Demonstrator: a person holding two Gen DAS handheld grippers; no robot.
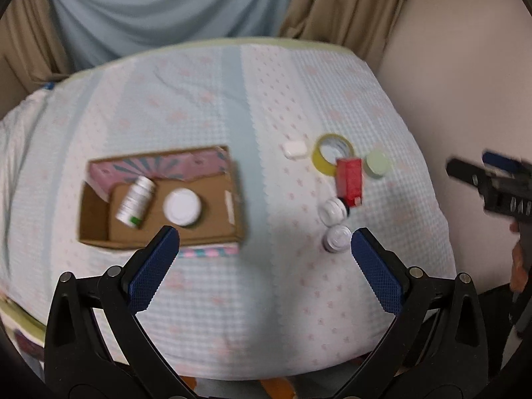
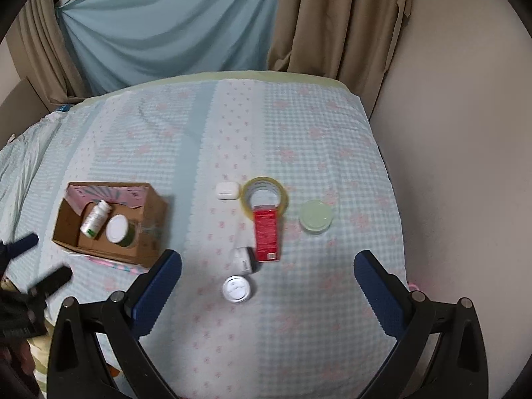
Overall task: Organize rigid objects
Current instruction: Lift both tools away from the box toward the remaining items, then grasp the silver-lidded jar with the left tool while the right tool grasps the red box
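An open cardboard box (image 1: 232, 206) (image 2: 151, 232) lies on the bed. In it are a white bottle (image 1: 136, 201) (image 2: 94, 217) on its side and a white-lidded jar (image 1: 182, 206) (image 2: 118, 229). To the right lie a white earbud case (image 1: 294, 149) (image 2: 227, 190), a yellow tape roll (image 1: 321, 159) (image 2: 264, 183), a red carton (image 1: 349, 179) (image 2: 266, 234), a pale green round tin (image 1: 377, 163) (image 2: 316, 220), and two small white-capped jars (image 1: 332, 211) (image 1: 337, 238) (image 2: 246, 259) (image 2: 236, 289). My left gripper (image 1: 265, 233) hovers open above the bedspread, holding nothing. My right gripper (image 2: 268, 256) is open and holds nothing, above the small jars.
The objects rest on a checked pale-blue bedspread (image 1: 232, 106) (image 2: 332, 153). Curtains (image 2: 173, 26) hang behind the bed and a plain wall (image 2: 449, 133) runs along its right side. The bed's near edge drops off just below the grippers.
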